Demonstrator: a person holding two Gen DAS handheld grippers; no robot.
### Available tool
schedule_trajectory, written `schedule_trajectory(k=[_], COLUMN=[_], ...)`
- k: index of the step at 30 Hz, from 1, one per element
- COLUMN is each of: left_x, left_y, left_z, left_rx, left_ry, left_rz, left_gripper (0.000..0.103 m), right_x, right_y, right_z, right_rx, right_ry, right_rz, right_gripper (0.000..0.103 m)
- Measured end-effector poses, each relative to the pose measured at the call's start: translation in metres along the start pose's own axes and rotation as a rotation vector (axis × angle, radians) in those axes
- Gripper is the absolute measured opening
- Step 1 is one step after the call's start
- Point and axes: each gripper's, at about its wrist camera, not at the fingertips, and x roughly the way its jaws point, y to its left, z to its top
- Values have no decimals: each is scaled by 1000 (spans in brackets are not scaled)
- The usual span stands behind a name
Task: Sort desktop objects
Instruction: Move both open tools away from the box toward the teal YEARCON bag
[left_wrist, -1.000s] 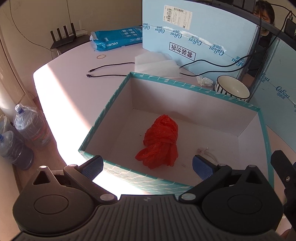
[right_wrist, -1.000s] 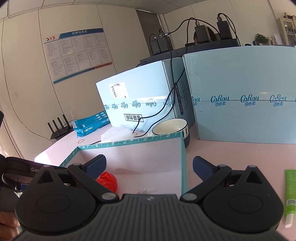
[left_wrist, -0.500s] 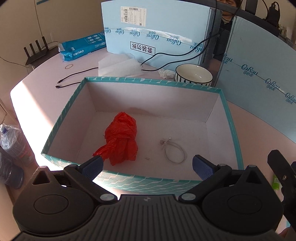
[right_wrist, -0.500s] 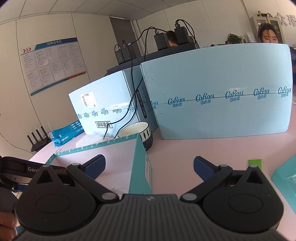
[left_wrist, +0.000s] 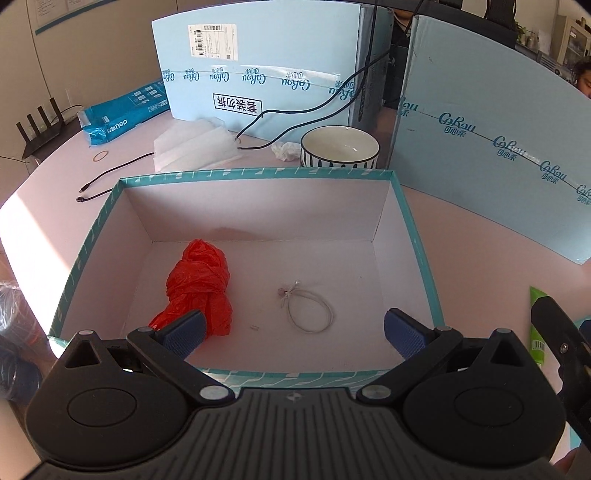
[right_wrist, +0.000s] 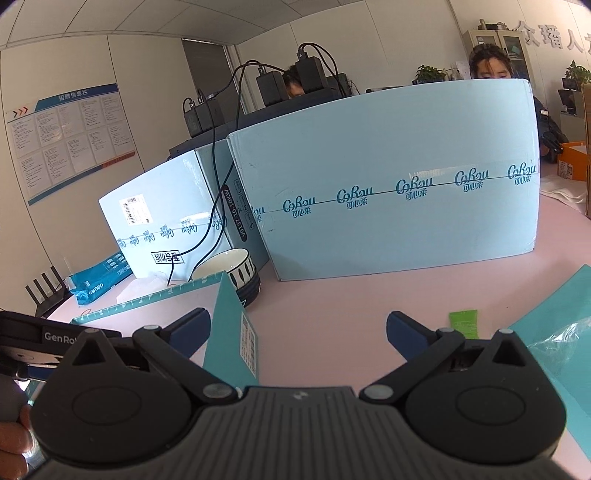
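Observation:
A teal-rimmed open box (left_wrist: 258, 172) sits on the pink table. Inside lie a crumpled red plastic bag (left_wrist: 201, 286) and a white hair tie (left_wrist: 308, 308). My left gripper (left_wrist: 293, 334) is open and empty, hovering over the box's near edge. My right gripper (right_wrist: 295, 330) is open and empty above the table, beside the box's right corner (right_wrist: 231, 325). A green tube (right_wrist: 463, 323) lies on the table just right of the right gripper; it also shows in the left wrist view (left_wrist: 537, 325).
A striped white bowl (left_wrist: 340, 147) stands behind the box, with crumpled tissue (left_wrist: 286, 150), white packaging (left_wrist: 195, 147) and a black cable (left_wrist: 110, 177). Tall light-blue cartons (right_wrist: 399, 195) wall off the back. A teal lid (right_wrist: 557, 321) with clear plastic lies at right.
Both grippers have swung to the right. The left wrist view now centres on the box and shows the hair tie. The right wrist view now shows the table right of the box and the teal lid.

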Motion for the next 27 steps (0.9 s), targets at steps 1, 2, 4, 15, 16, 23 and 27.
schedule_trajectory(k=[1,2,4,15,16,23,27], left_x=[0,0,1,2,2,0,0], left_y=[-2,-4,-9,-24,-25,-31,-38], left_z=[0,0,0,-7,-8,-12,-15], left_rx=[9,18,35,104,110,136,158], left_ry=[-1,-2,-3,23,26,29,36], left_rz=[-5,-11,-22,-78,-83,-111,-127], left_gripper=[103,103,103,103,103,103,103], right_x=[0,-1,-2,-21,-22,-31,-36], right_y=[-1,-3,-6,-21,-22,-26,-28], right_z=[0,0,-1,-8,-9,-14,-15], right_rx=[5,11,25,90,94,119,130], right_ry=[0,-1,-3,-10,-10,-9,-12], right_rz=[-7,-15,-31,-132,-139,-184,-210], right_gripper=[103,103,103,103,103,103,103])
